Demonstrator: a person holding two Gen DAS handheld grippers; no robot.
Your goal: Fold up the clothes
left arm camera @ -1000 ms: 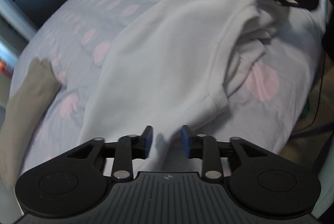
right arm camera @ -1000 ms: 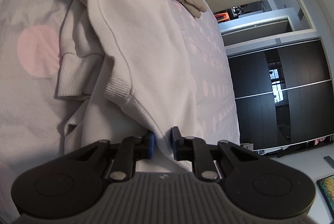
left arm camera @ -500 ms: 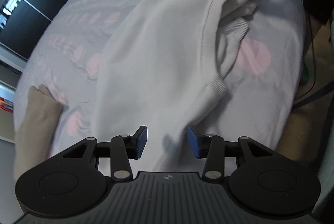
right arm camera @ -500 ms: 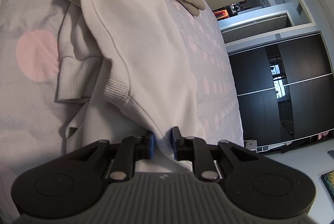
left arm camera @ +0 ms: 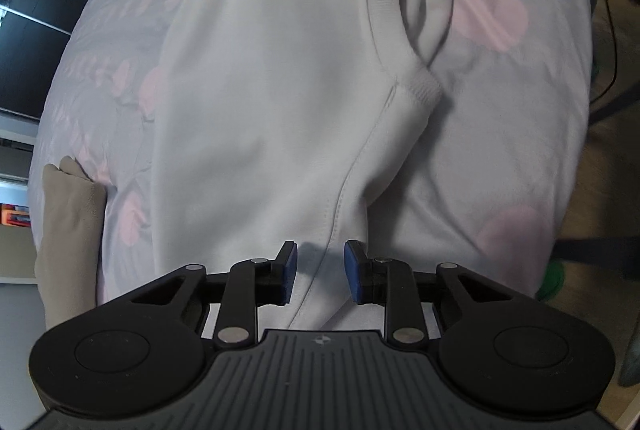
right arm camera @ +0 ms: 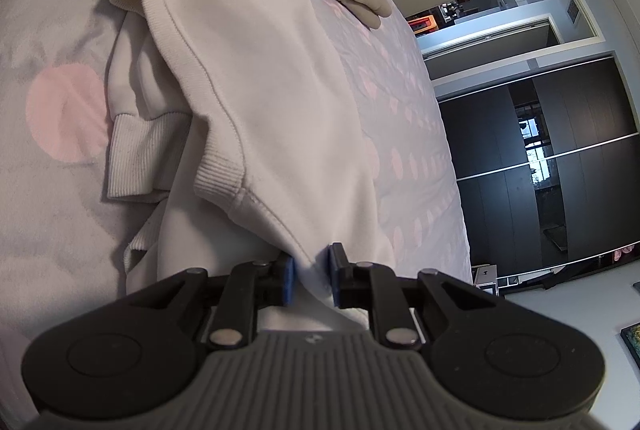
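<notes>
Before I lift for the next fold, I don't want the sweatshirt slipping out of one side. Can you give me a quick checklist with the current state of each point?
1. Right gripper clamped on the white sweatshirt: ok, fabric is pinched between its jaws.
2. Left gripper clamped: not ok, jaws closing around the seam, pads not yet pressing.
3. Fabric between the left jaws: ok.
4. Ribbed cuff tucked away: not ok, sticks out onto the bedspread.
5. Beige garment out of the way: ok, lies apart.
6. Both grips on matching corners: cannot tell.
</notes>
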